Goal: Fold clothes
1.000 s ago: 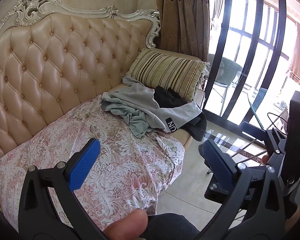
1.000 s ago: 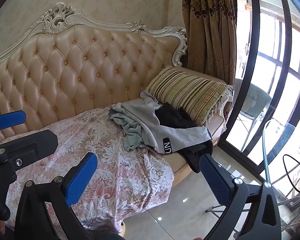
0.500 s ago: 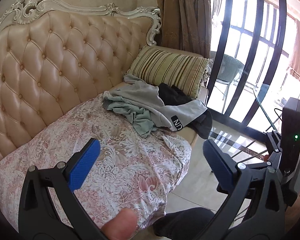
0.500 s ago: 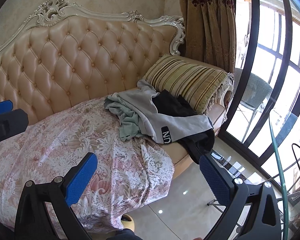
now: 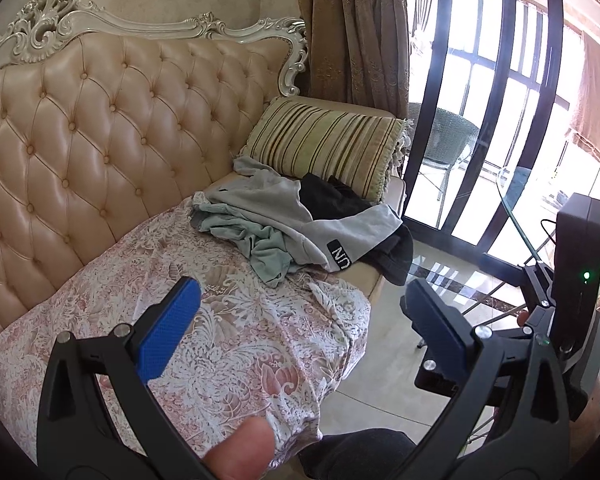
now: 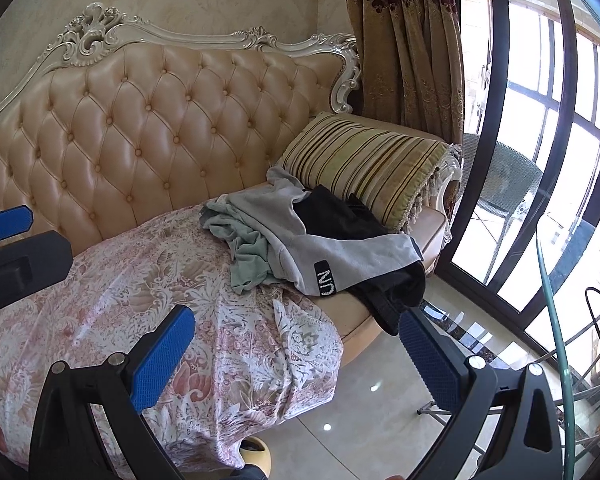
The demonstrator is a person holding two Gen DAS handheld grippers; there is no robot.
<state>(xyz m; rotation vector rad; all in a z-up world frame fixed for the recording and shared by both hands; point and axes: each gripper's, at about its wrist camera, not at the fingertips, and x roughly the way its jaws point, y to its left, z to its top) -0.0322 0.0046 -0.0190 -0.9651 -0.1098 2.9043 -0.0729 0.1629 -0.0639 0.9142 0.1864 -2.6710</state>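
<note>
Nothing folded yet: the clothes pile point(image 5: 296, 224) sits all messy on the sofa point(image 5: 100, 152) by the striped pillow point(image 5: 328, 144), w/ left gripper point(image 5: 296, 330) & right gripper point(image 6: 296, 354) both wide apart, holding nothing, not near it.

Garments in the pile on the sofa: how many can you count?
3: a grey garment on top, a pale green one at its left, a black one beneath, beside the striped cushion. More may be hidden.
</note>
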